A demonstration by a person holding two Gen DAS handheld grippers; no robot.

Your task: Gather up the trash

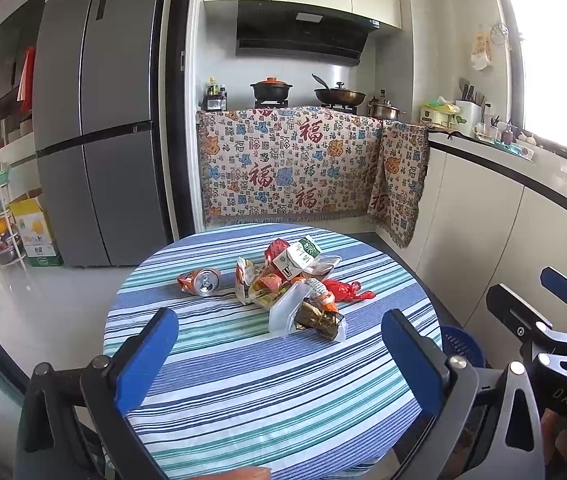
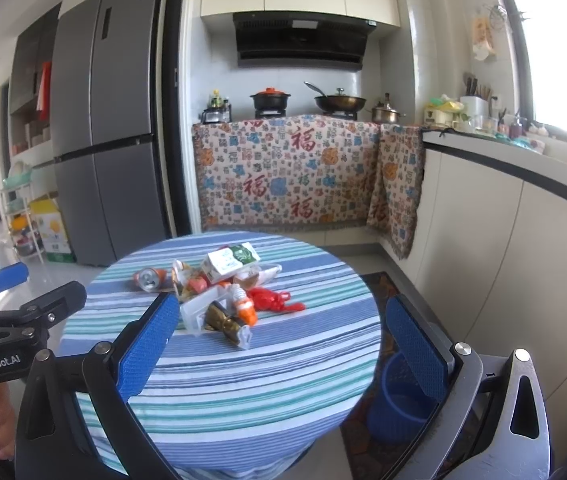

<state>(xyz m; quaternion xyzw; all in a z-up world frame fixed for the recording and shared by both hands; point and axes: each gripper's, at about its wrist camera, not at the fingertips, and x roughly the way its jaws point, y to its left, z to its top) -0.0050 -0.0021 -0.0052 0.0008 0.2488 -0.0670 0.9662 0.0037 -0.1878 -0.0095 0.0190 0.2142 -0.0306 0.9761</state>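
A pile of trash lies mid-table on the striped round table [image 1: 243, 392]: a crushed orange can [image 1: 199, 282], a green-white carton [image 1: 297, 258], snack wrappers [image 1: 263, 284], a clear plastic tray [image 1: 285, 314], a red bag [image 1: 347, 292]. My left gripper [image 1: 279, 346] is open and empty, held above the near part of the table, short of the pile. My right gripper [image 2: 279, 330] is open and empty; the pile's near end shows between its fingers. In the right wrist view I see the can [image 2: 148, 279], carton [image 2: 229, 261], tray [image 2: 199, 312] and red bag [image 2: 273, 300].
A blue bin [image 2: 399, 396] stands on the floor right of the table; its rim shows in the left wrist view [image 1: 461, 344]. White cabinets [image 2: 503, 248] run along the right. A cloth-draped stove counter [image 1: 291, 164] and a grey fridge [image 1: 91, 128] stand behind.
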